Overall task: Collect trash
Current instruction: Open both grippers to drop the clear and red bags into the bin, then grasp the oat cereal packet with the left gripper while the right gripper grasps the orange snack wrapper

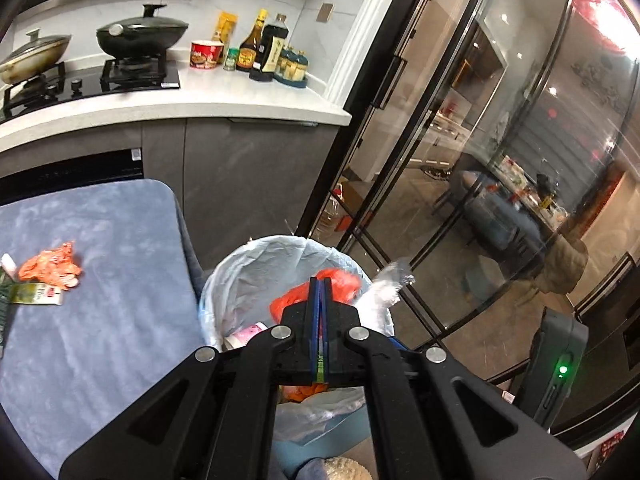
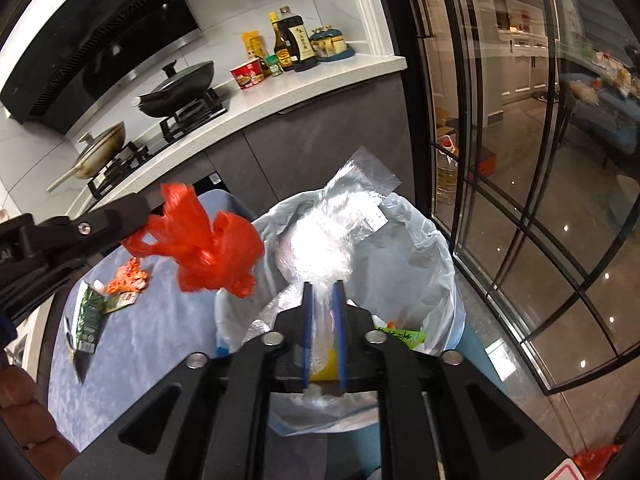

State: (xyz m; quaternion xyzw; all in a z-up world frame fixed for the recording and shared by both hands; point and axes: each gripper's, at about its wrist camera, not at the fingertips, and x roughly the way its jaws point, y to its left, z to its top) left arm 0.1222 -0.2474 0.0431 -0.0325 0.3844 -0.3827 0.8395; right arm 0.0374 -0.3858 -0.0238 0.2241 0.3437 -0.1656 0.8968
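Below, lined bin with wrappers; left tool pinching red bag, right tool slightly spread around clear plastic

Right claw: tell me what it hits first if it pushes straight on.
Probably the clear plastic bag already between the right claw's open jaws, then the lined trash bin below. Depth is hard to judge here.

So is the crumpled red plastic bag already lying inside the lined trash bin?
No, the red plastic bag hangs from the left gripper above the lined trash bin's edge.
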